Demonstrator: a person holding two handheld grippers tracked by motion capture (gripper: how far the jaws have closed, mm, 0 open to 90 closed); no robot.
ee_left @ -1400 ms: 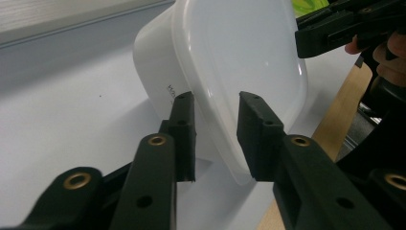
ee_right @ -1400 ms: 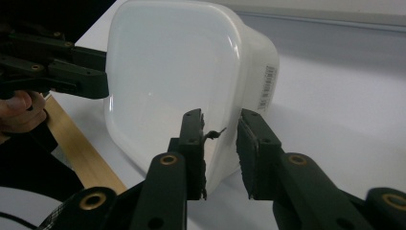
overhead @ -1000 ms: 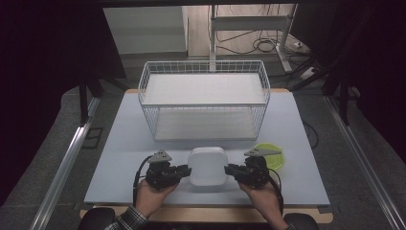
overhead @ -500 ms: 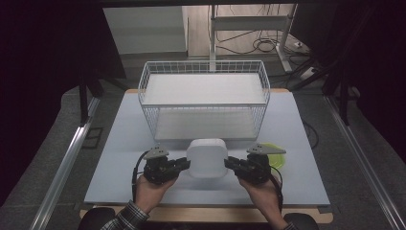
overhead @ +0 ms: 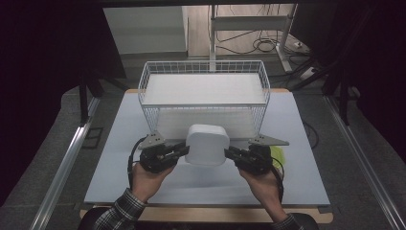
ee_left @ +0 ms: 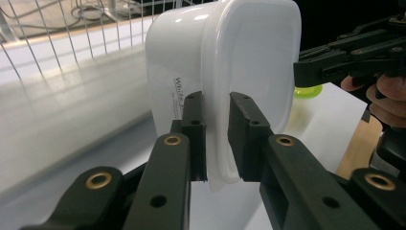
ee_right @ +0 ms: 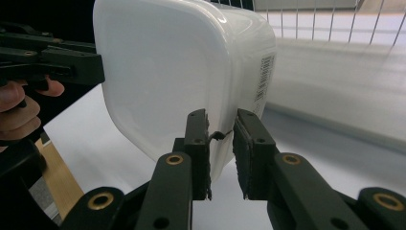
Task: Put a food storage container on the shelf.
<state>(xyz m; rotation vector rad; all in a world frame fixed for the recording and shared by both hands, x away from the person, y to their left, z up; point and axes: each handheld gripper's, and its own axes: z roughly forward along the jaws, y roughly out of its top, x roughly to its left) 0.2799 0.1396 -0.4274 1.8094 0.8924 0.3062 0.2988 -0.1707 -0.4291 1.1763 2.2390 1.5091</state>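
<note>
The tub (overhead: 206, 144) is a white plastic box with rounded corners and a thin flange around its rim. It hangs clear of the table (overhead: 115, 158), just in front of the wire basket (overhead: 203, 91), carried between my two claws. From the tub's centre, my left claw (overhead: 184, 150) has it at nine o'clock and my right claw (overhead: 229, 153) at three o'clock.

In the left gripper view my jaws stand narrow, with the pads (ee_left: 194, 129) clamped on the flange. The right gripper view shows the same: jaws narrow, nipping the rim edge, where a small dark mark sits that I cannot make out.

I judge the tub light and probably empty, since a pinch on two thin edges bears it. The walls look glossy and slick, so I would not trust a hold on the flat sides. The flange is the right place, as it gives my pads a lip to bite. It is thin plastic, though, and likely flexes. If one claw pulls ahead of the other, the rim could bend or slip out.

Beyond the tub, at twelve o'clock, the basket stands open-topped on the table. A green thing (overhead: 279, 154) lies at about four o'clock, behind my right claw.
</note>
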